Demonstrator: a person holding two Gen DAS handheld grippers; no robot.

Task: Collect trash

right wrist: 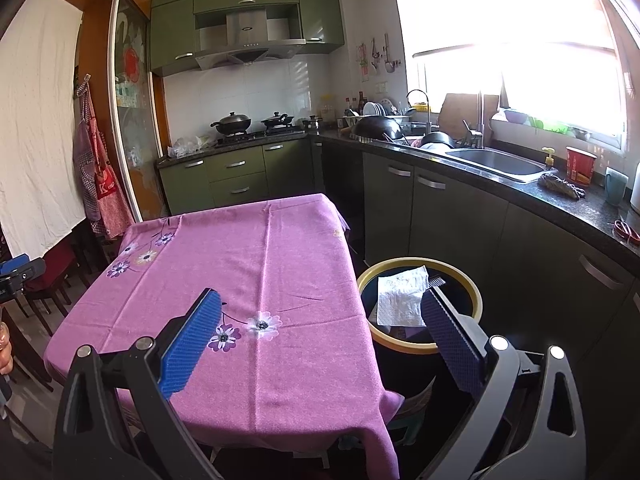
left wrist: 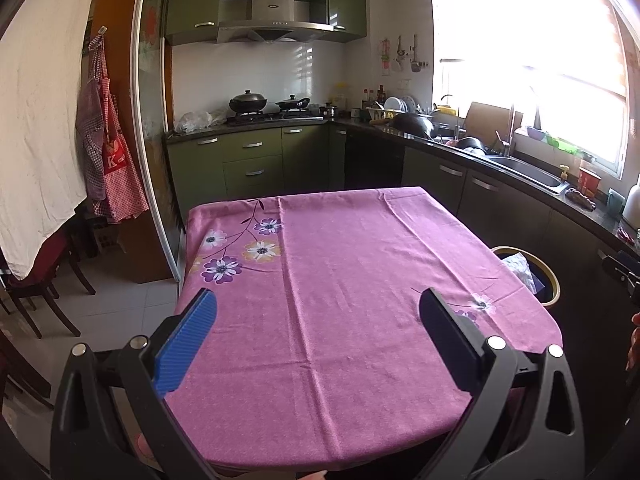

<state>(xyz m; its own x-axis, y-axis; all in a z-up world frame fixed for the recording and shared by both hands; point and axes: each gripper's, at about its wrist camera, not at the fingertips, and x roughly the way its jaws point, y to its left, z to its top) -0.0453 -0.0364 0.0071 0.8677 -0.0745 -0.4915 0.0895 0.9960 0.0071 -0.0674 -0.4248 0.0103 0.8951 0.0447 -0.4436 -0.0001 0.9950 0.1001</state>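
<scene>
A desk (right wrist: 280,380) draped in a pink cloth printed with purple and white flowers (right wrist: 262,325) fills the middle of a kitchen with olive-green cabinets (left wrist: 252,160) and a steel range hood (left wrist: 274,26) above a stove carrying two lidded black woks (left wrist: 248,101). Along the right wall a dark counter (right wrist: 560,204) holds a steel sink (right wrist: 500,162) with a tall tap, a dish rack with plates, a red paper cup (right wrist: 580,164) and a teal mug (right wrist: 615,188) under a glaring window. On the left, checked aprons (left wrist: 108,160) hang beside a sliding glass door, next to a white sheet (left wrist: 36,120) and dark wooden chairs (left wrist: 40,292).
</scene>
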